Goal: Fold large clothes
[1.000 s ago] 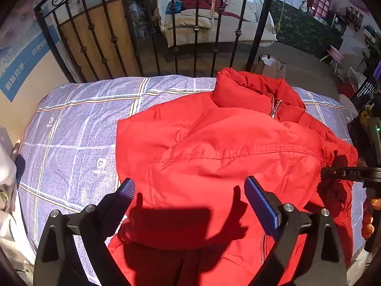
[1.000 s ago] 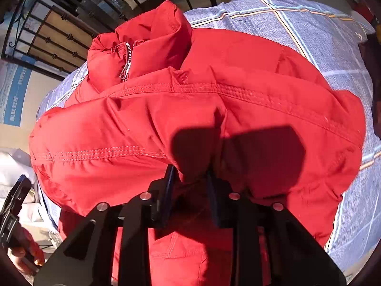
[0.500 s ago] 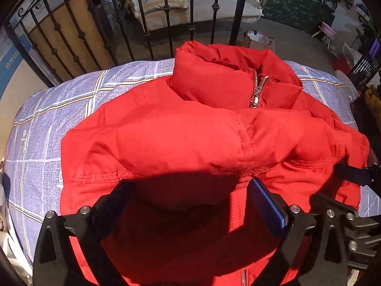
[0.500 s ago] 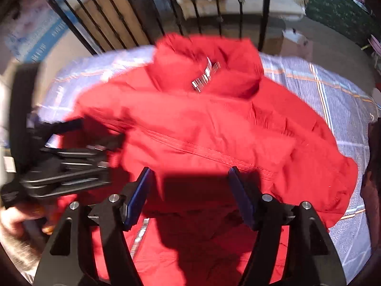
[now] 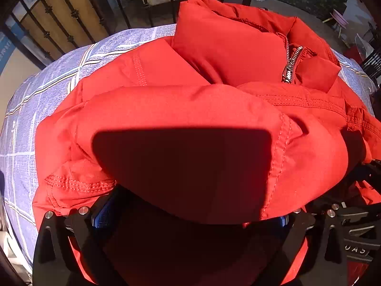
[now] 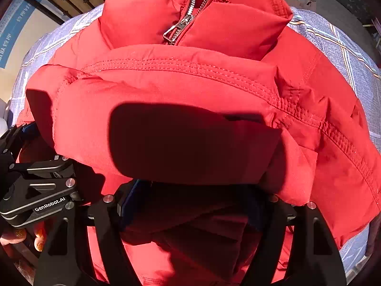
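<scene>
A puffy red jacket (image 5: 190,109) lies on the bed, collar and silver zipper (image 5: 291,65) at the far end, sleeves folded across the chest. It fills the right wrist view (image 6: 190,83) too, zipper pull (image 6: 177,32) up top. My left gripper (image 5: 190,217) is open, its blue-padded fingers spread wide and pushed under the near fold, tips hidden by fabric. My right gripper (image 6: 188,197) is open likewise, fingers spread under the fold. The left gripper's body shows at the left in the right wrist view (image 6: 35,190).
The jacket rests on a blue-grey plaid bedsheet (image 5: 47,88). A black iron railing (image 5: 71,16) with wood panels stands behind the bed. The right gripper's body shows at the left wrist view's right edge (image 5: 352,233).
The right gripper, shut on fabric a second ago, has opened. Both grippers have moved forward and lower, and their fingers have slid under the jacket's near fold.
</scene>
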`<state>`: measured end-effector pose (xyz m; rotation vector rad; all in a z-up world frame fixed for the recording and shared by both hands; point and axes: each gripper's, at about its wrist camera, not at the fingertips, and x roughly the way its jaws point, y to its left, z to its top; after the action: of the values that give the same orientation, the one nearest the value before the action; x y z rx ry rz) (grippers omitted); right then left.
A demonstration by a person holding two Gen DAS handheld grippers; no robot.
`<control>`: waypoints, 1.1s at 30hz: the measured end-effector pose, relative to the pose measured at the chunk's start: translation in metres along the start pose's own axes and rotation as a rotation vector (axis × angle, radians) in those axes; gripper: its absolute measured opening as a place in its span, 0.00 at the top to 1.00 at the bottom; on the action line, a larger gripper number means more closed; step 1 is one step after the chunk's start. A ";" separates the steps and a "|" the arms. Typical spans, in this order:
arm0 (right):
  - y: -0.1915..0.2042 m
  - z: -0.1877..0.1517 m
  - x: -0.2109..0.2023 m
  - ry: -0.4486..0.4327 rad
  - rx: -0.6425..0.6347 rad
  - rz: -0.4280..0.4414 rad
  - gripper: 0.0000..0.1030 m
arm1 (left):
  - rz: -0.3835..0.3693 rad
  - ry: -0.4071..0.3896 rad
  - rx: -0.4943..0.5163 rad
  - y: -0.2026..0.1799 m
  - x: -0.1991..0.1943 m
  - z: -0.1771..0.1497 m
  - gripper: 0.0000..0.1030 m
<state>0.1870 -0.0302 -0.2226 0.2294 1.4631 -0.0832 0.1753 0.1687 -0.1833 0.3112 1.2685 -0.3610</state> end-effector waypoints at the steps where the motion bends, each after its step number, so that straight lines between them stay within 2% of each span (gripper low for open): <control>1: 0.001 0.001 0.002 0.005 -0.001 -0.007 0.29 | -0.005 0.006 0.004 0.001 0.002 0.001 0.04; 7: 0.004 0.009 0.010 0.022 0.034 -0.025 0.27 | -0.031 0.069 0.001 0.006 0.017 0.007 0.04; 10: -0.006 0.017 0.014 0.019 0.079 0.013 0.23 | -0.044 0.078 -0.011 0.008 0.022 0.008 0.04; 18: -0.006 0.014 0.012 0.011 0.089 0.019 0.22 | -0.057 0.073 -0.010 0.014 0.026 0.011 0.04; 23: -0.009 -0.002 -0.002 0.009 0.073 0.026 0.22 | -0.069 0.035 -0.014 0.014 0.008 0.009 0.05; 27: -0.014 -0.015 -0.025 -0.055 0.099 0.054 0.22 | -0.072 -0.019 -0.039 0.025 -0.016 0.001 0.06; 30: -0.017 -0.033 -0.049 -0.123 0.071 0.077 0.22 | -0.038 -0.068 -0.047 0.039 -0.039 -0.011 0.06; 33: -0.024 -0.055 -0.066 -0.146 0.024 0.070 0.22 | -0.025 -0.095 -0.077 0.063 -0.057 -0.033 0.06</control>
<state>0.1216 -0.0480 -0.1643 0.2880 1.3085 -0.0597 0.1595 0.2445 -0.1356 0.2108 1.1904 -0.3437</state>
